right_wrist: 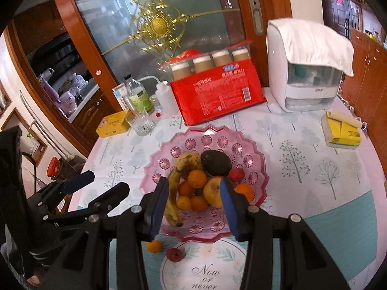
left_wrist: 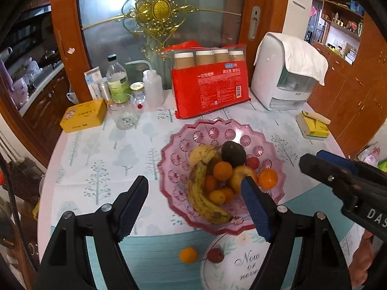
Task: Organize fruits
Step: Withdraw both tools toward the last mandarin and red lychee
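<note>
**Op:** Pink scalloped glass fruit bowl (right_wrist: 254, 162) sits mid-table on my feed. It holds a spotted yellow banana (right_wrist: 173, 193), a dark avocado (right_wrist: 216, 163), a yellow-red apple (right_wrist: 212, 192), several small oranges (right_wrist: 197, 178) and a red round fruit (right_wrist: 237, 174).

**Eng:** Anything outside it?

**Op:** One loose small orange (left_wrist: 188, 255) on the teal-and-white tree-print tablecloth (left_wrist: 108, 159), just beside a small wrinkled red fruit (left_wrist: 215, 255) lying on the edge of a round white floral mat (left_wrist: 232, 265). Both in front of the bowl.

**Eng:** Grippers?

**Op:** My left gripper (left_wrist: 194, 188) is spread wide with nothing between the blue pads. My right gripper (right_wrist: 194, 192) has a narrower gap, also empty. Both hang above the table, clear of the bowl.
</note>
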